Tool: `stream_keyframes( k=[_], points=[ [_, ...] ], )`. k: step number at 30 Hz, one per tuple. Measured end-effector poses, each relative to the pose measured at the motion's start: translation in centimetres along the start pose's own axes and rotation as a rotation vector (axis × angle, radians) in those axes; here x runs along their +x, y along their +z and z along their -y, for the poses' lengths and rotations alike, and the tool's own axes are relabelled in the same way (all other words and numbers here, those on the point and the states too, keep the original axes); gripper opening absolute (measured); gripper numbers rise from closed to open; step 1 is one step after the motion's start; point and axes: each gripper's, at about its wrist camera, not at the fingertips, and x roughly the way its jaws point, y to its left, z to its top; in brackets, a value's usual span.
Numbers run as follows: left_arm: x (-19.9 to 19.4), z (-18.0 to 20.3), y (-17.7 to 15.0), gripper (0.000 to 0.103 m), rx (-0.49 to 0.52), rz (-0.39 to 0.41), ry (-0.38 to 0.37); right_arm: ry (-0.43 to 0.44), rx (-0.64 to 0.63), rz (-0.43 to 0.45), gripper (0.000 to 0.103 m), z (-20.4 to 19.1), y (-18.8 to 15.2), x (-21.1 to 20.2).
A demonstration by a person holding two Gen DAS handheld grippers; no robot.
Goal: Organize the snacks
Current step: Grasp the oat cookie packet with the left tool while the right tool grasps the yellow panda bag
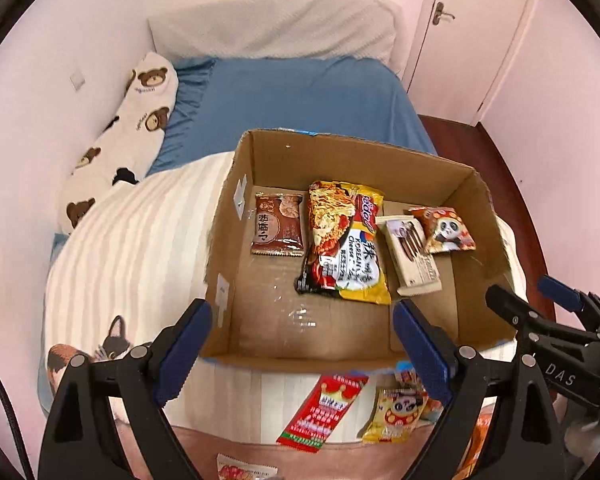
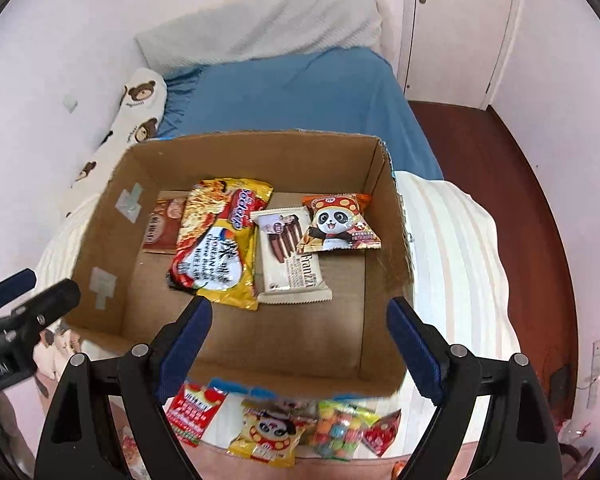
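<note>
An open cardboard box sits on the bed. Inside lie a brown snack packet, a yellow noodle packet, a white Franzzi wafer pack and an orange panda packet. Loose snacks lie in front of the box: a red packet, a yellow panda packet, a colourful candy bag. My left gripper is open and empty above the box's near edge. My right gripper is open and empty too; it also shows in the left wrist view.
The box rests on a striped white blanket over a blue sheet. A bear-print pillow lies along the left wall. A door and dark red floor are at the right.
</note>
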Motion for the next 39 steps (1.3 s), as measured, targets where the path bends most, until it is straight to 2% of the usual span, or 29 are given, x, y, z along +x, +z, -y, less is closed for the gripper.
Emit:
stream_keyframes(
  k=[7, 11, 13, 16, 21, 24, 27, 30, 33, 36, 39],
  points=[
    [-4.3, 0.7, -2.5, 0.093, 0.036, 0.069, 0.003, 0.022, 0.002, 0.063, 0.091, -0.7, -2.8, -4.6],
    [-5.7, 0.7, -3.6, 0.093, 0.028, 0.073, -0.005, 0.033, 0.016, 0.079, 0.091, -0.3, -4.3, -6.2],
    [-6.1, 0.6, -4.4, 0.093, 0.014, 0.068, -0.014, 0.047, 0.04, 0.065, 0.091, 0.2, -5.5, -6.5],
    [-6.0, -0.3, -6.0, 0.093, -0.024, 0.039, -0.017, 0.092, 0.097, -0.002, 0.091, 1.0, -7.7, -5.3],
    [-3.1, -4.1, -10.7, 0.092, -0.15, -0.103, 0.002, 0.144, 0.181, -0.168, 0.091, 2.0, -12.1, -0.3],
    [0.5, -7.5, -15.1, 0.092, -0.289, -0.261, -0.012, 0.17, 0.23, -0.273, 0.091, 2.1, -14.4, 3.8],
    [3.9, -10.7, -20.2, 0.092, -0.467, -0.411, -0.059, 0.169, 0.246, -0.332, 0.091, 1.8, -15.8, 6.6],
    [5.8, -12.4, -24.1, 0.091, -0.552, -0.466, -0.037, 0.152, 0.224, -0.359, 0.091, 1.2, -16.2, 8.4],
    [7.0, -12.0, -25.6, 0.091, -0.463, -0.486, 0.016, 0.134, 0.189, -0.384, 0.091, 0.4, -16.5, 9.8],
    [8.5, -11.2, -26.5, 0.091, -0.378, -0.526, 0.029, 0.116, 0.184, -0.401, 0.091, 0.2, -16.5, 11.3],
    [10.0, -10.4, -26.9, 0.091, -0.339, -0.56, 0.037, 0.115, 0.202, -0.426, 0.091, -0.4, -16.3, 13.3]
  ],
)
